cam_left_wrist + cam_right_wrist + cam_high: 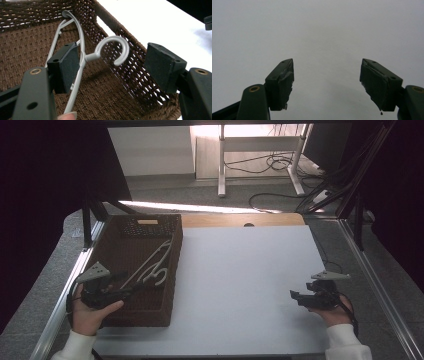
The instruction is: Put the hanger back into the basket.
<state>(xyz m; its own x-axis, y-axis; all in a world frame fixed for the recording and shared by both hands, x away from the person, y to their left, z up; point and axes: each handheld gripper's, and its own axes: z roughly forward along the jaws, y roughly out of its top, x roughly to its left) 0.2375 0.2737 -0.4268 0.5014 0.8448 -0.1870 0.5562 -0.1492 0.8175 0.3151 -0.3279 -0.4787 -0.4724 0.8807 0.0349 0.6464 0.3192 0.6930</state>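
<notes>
A pale grey plastic hanger [150, 262] lies inside a brown woven basket [165, 312] on the left of the white table. My left gripper [131, 290] is low in the basket's near end, and it stands open around the hanger [80, 53]. The hanger's neck runs just beside the left pad [65, 65], and its hook [113, 46] curls in the gap towards the basket wall [140, 75]. My right gripper [296, 297] hovers over bare table at the right. It is open [327, 82] with nothing between its jaws.
The white table top [240, 270] spreads between the two hands. Metal rails [372, 275] run along both table sides. Behind the table are desk legs [221, 165] and cables [272, 162] on the floor.
</notes>
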